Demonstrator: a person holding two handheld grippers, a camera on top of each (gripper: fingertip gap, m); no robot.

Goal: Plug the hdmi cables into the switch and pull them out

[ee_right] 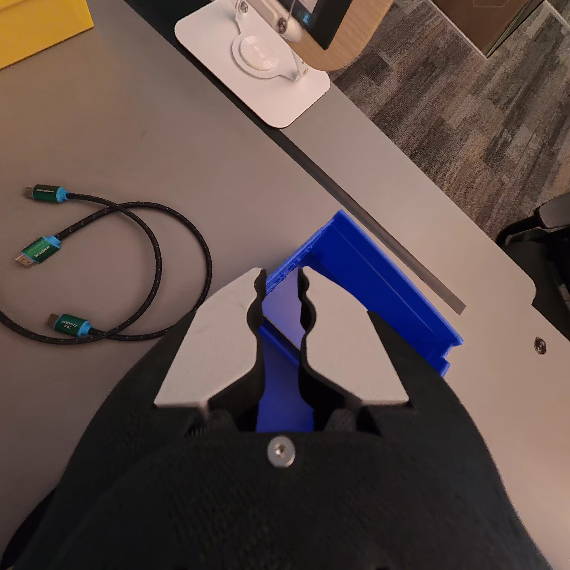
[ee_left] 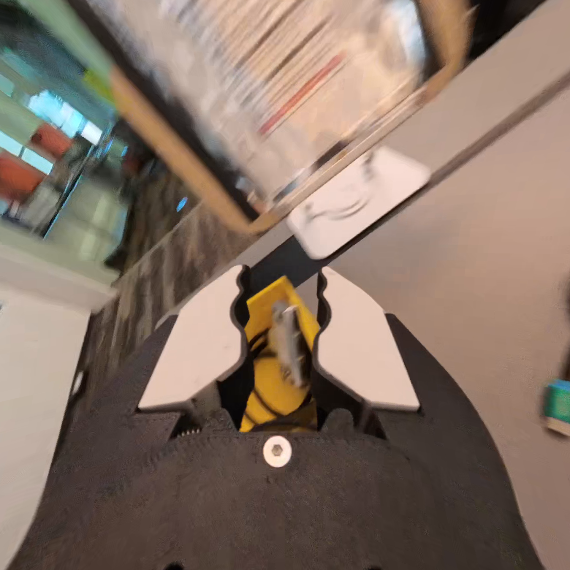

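My left wrist view is smeared with motion blur. Between the fingers of my left gripper (ee_left: 282, 274) sits a yellow bin (ee_left: 279, 311) holding a grey object (ee_left: 288, 339), perhaps the switch; it is too blurred to name, and my fingers hide the bin's sides. Far to that gripper's right, a green plug (ee_left: 559, 407) is cut by the picture's edge. The room beyond is a blur.

Ahead of my right gripper (ee_right: 280, 273), the blue bin (ee_right: 370, 277) is partly covered by my fingers, so its near end is hidden. Left of that gripper, one HDMI cable (ee_right: 160, 253) runs out past the edge. At the top left, a yellow corner (ee_right: 37, 27) is cut off.
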